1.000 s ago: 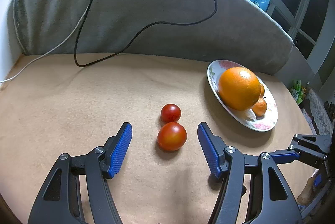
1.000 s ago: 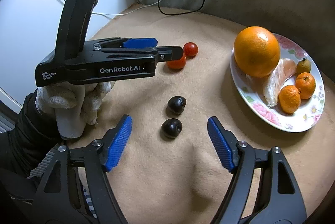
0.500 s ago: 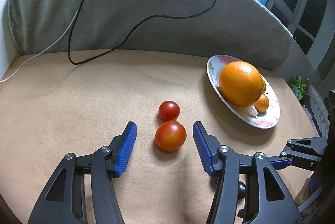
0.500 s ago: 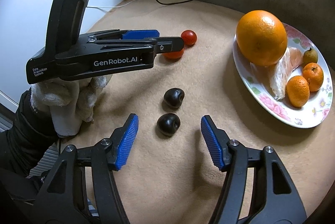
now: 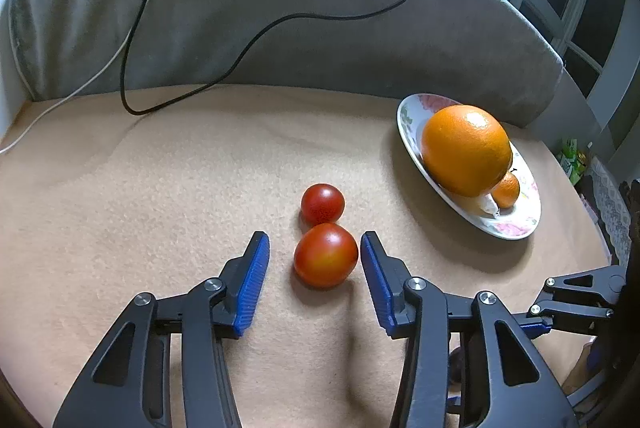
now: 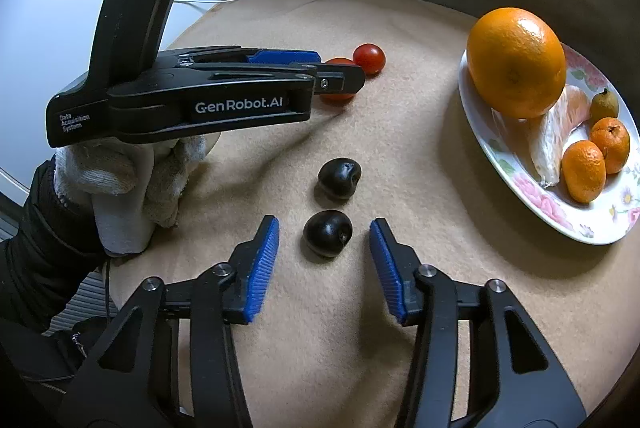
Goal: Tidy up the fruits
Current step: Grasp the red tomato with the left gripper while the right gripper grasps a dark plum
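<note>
Step in hand: dual pick, w/ plate (image 6: pixel 560 216) the likely drop point.

L gripper (image 5: pixel 314 264): jaws closing around larger tomato (image 5: pixel 325 255) on the tan cloth (image 5: pixel 160 196); right pad nearly touching, left pad apart. Not yet grasped.

R gripper (image 6: pixel 324 248): jaws closing around nearer dark fruit (image 6: pixel 328 233); gaps both sides, nothing held.

Next: finish the squeeze gently, then lift clear w/o nudging smaller tomato (image 5: pixel 322 204), which touches the larger one.

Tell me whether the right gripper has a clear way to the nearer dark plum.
Probably yes: the nearer dark plum already sits between the closing jaws of the right gripper, nothing blocking; the other plum lies just beyond it.
</note>
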A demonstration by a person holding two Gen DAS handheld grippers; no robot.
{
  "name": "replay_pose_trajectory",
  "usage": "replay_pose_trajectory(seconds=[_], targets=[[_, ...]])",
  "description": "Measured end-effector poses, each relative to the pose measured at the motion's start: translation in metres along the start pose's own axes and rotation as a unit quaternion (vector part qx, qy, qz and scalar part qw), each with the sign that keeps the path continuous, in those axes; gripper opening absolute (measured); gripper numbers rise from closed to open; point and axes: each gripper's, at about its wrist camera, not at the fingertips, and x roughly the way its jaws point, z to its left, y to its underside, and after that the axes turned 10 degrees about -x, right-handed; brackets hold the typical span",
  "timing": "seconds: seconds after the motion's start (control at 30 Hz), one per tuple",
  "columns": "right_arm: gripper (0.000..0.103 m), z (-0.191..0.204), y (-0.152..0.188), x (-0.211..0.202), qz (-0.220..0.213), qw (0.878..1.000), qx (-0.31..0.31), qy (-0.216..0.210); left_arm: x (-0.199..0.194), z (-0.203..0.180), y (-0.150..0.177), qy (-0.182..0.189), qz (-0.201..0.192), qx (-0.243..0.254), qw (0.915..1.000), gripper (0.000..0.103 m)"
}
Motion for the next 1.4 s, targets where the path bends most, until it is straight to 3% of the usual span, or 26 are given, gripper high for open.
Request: replay_pose_trajectory(seconds=[0.33,0.67,1.4], targets=[[0.026,0.003,0.001,0.001,0.001,1.000,-0.003,0.009,0.003,-0.004,0.000,0.002,0.006,0.012,0.9999,0.031],[0.025,0.001,0.003,-0.001,-0.010,1.000,0.001,0.005,0.004,-0.006,0.000,0.000,0.003,0.014,0.9999,0.031],[0.025,-0.025,0.023,-0.062,-0.071,0.996,0.039,0.028,-0.034,-0.030,-0.003,0.032,-0.034,0.029,0.9985,0.031]])
